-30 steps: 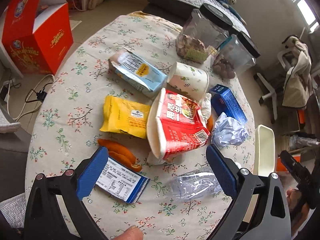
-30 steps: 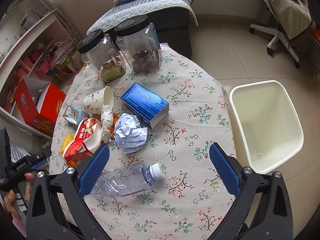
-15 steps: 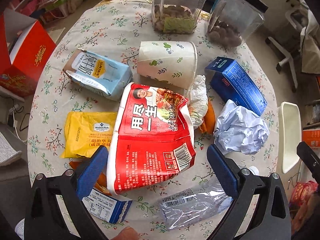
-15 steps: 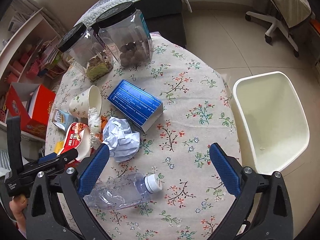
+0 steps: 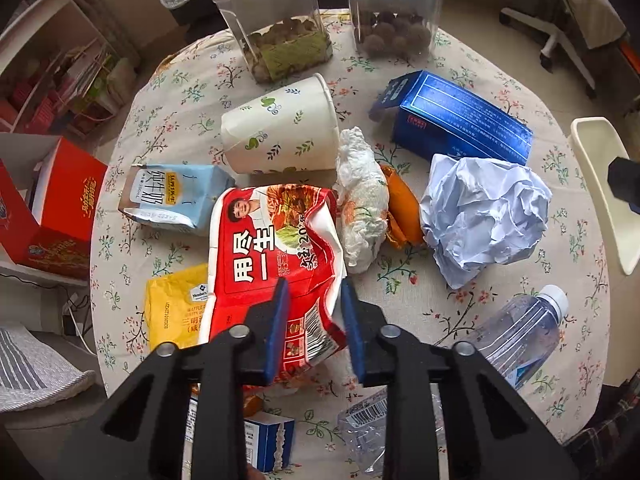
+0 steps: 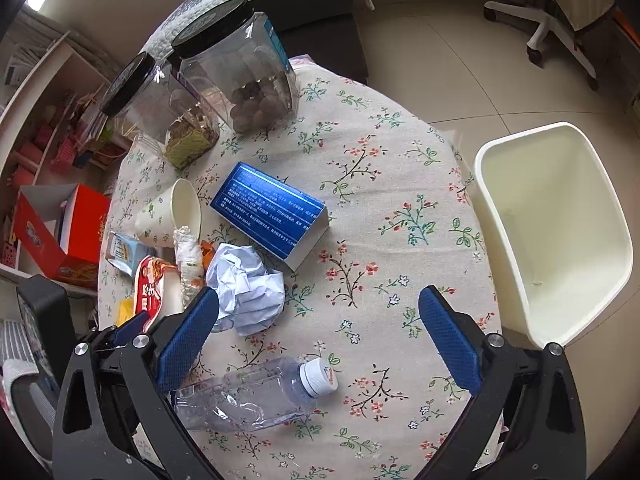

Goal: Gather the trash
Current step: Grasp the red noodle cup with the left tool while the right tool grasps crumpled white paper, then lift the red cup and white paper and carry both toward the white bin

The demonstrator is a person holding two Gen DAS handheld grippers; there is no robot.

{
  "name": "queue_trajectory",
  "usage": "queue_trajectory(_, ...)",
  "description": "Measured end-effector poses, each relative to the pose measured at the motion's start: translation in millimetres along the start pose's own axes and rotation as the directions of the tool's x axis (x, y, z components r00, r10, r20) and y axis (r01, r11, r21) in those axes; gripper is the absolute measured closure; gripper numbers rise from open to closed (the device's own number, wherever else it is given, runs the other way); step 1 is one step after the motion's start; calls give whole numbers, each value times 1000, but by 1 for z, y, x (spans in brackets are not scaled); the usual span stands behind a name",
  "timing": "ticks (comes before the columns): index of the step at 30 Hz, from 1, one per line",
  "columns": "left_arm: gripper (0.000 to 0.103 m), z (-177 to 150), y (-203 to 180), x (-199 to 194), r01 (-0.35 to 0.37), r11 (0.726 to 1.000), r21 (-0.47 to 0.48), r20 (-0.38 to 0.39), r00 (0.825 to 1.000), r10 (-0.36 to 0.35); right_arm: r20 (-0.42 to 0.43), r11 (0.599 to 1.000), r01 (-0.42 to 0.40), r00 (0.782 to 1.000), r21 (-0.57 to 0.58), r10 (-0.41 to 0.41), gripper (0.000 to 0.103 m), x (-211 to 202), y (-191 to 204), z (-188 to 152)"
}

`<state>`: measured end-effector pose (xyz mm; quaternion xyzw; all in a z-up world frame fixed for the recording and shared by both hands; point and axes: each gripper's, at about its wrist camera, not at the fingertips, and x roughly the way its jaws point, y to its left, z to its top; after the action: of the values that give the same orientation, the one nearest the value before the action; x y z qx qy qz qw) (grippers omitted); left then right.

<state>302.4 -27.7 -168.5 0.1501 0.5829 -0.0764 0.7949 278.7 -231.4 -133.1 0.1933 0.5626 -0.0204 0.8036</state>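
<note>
My left gripper (image 5: 314, 286) points down over the crushed red noodle cup (image 5: 272, 248), and its jaws are closing with the cup's crumpled rim pinched between the blue pads. My right gripper (image 6: 318, 300) hangs wide open over the flowered table, holding nothing. A clear plastic bottle (image 6: 256, 396) lies just below its fingers. A crumpled paper ball (image 6: 248, 284), a blue box (image 6: 272, 208), a tipped paper cup (image 5: 280, 136), a wadded tissue (image 5: 362, 204), orange peel (image 5: 400, 204), a milk carton (image 5: 172, 196) and a yellow packet (image 5: 176, 304) lie around the red cup.
A cream waste bin (image 6: 560, 220) stands on the floor off the table's right edge. Two clear jars (image 6: 240, 80) with black lids stand at the far side. A red carton (image 5: 60, 208) sits on the floor to the left, and an office chair (image 6: 560, 8) stands far right.
My left gripper came down over the red noodle cup and its wide jaws drew in onto the cup's rim. My right gripper sank a little toward the table, still open.
</note>
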Motion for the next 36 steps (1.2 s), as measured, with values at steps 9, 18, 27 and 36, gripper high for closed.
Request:
queue_trajectory(9, 93, -11, 49, -59, 103, 984, -143, 198, 977, -73, -89, 995, -45, 995, -93, 36, 27, 38, 43, -10)
queue_trajectory(18, 93, -21, 58, -86, 158, 976, -151, 341, 935, -99, -123, 991, -62, 991, -119, 47, 81, 58, 54, -13)
queue_trajectory(27, 95, -26, 61, -90, 164, 970, -179, 372, 924, -88, -28, 983, -65, 998, -174, 61, 85, 30, 58, -16)
queue_trajectory(36, 97, -27, 62, -87, 196, 964, -181, 349, 929, -123, 46, 987, -69, 996, -145, 77, 85, 4, 43, -10)
